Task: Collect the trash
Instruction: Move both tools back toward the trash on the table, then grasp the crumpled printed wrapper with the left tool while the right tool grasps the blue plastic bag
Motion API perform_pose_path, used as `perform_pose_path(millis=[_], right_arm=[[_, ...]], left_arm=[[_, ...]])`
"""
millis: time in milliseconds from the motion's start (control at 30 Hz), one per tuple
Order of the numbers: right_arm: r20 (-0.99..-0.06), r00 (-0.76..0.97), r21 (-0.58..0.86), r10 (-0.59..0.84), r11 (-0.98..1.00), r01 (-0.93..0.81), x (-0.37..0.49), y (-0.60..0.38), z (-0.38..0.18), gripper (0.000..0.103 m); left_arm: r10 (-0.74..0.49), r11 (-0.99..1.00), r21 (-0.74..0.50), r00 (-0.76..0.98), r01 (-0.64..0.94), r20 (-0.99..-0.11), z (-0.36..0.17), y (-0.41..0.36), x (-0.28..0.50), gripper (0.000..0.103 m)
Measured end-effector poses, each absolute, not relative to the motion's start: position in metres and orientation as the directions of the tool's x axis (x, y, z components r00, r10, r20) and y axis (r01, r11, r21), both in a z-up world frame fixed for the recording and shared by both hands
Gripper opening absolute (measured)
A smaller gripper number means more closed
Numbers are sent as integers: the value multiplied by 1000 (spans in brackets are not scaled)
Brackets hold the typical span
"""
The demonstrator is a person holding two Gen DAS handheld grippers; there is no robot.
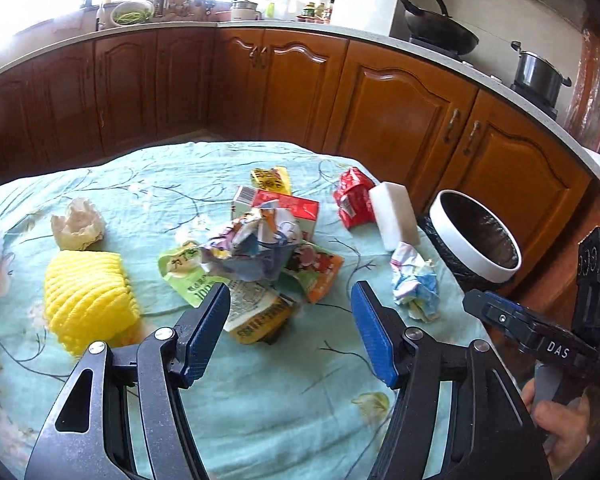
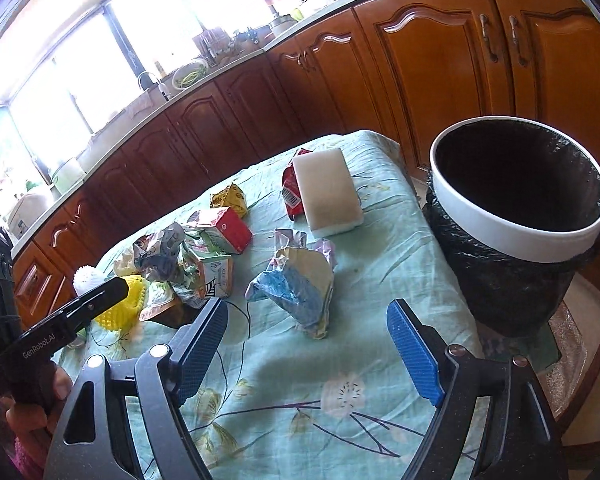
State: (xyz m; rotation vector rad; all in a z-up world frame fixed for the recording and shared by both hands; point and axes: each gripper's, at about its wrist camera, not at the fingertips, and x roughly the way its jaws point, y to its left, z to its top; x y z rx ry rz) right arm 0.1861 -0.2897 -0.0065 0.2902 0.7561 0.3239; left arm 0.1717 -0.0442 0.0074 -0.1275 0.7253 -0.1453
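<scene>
Trash lies on a table under a pale green flowered cloth point(image 1: 260, 400). A heap of crumpled wrappers point(image 1: 256, 248) and a flattened carton point(image 1: 256, 316) sit just beyond my left gripper point(image 1: 290, 300), which is open with nothing between its blue pads. A crumpled blue-and-white paper point(image 2: 296, 284) lies just ahead of my right gripper point(image 2: 306, 316), also open and empty. A red-and-white carton point(image 2: 228, 228), a yellow wrapper point(image 2: 228, 198), a red packet point(image 2: 290, 192) and a white block point(image 2: 328, 196) lie farther back. The bin point(image 2: 516, 216), white-rimmed with a black liner, stands beside the table's right edge.
A yellow ribbed foam sleeve point(image 1: 88, 300) and a crumpled beige paper point(image 1: 78, 226) lie at the left. Brown kitchen cabinets point(image 1: 400, 112) run behind the table. A wok point(image 1: 440, 32) and a pot point(image 1: 538, 74) stand on the counter. A hand point(image 1: 560, 420) holds the right gripper's handle.
</scene>
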Motion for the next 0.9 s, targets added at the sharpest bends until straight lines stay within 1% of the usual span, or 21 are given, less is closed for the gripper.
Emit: perform_pose_path(millis=[33, 100, 167, 433, 467, 500, 533, 567, 600, 633, 700, 733, 800, 900], right_arm=[[-626, 677, 366, 388, 912, -184, 189, -286, -8, 84], [-634, 666, 367, 392, 911, -187, 195, -280, -11, 84], [-639, 662, 363, 391, 913, -188, 201, -277, -13, 84], [-666, 633, 362, 394, 913, -188, 221, -269, -22, 83], [-671, 627, 367, 397, 912, -184, 223, -269, -25, 83], [-674, 621, 373, 400, 910, -182, 224, -268, -26, 81], [-675, 618, 376, 403, 909, -181, 224, -268, -28, 78], [-677, 616, 375, 402, 909, -180, 224, -268, -29, 67], [-678, 613, 379, 406, 907, -182, 224, -268, -30, 53], [-678, 609, 386, 413, 904, -184, 224, -269, -30, 49], [-672, 613, 384, 416, 903, -192, 221, -269, -29, 46], [-670, 613, 384, 419, 902, -197, 219, -269, -28, 45], [-658, 615, 396, 435, 894, -209, 215, -270, -25, 44], [-642, 625, 397, 445, 889, -226, 207, -272, -17, 44]], left_arm=[[-168, 983, -163, 739, 79, -652, 7, -41, 174, 66], [-162, 984, -164, 734, 71, -659, 5, -36, 182, 75], [-146, 986, -154, 734, 58, -663, 2, -29, 189, 78], [-130, 991, -97, 722, 87, -680, -7, -33, 223, 78], [-133, 991, -97, 717, 92, -684, -9, -34, 225, 74], [-139, 990, -102, 712, 94, -688, -10, -34, 227, 65], [-146, 989, -109, 704, 98, -695, -12, -34, 229, 60], [-157, 988, -120, 696, 102, -700, -13, -33, 230, 54], [-169, 985, -132, 692, 107, -702, -14, -32, 230, 50], [-180, 983, -144, 691, 110, -700, -13, -31, 229, 48], [-200, 979, -161, 691, 121, -695, -11, -29, 226, 41], [-208, 978, -169, 690, 125, -693, -10, -29, 224, 40], [-220, 975, -181, 688, 130, -692, -7, -29, 220, 35], [-237, 971, -198, 694, 138, -680, 2, -30, 211, 34]])
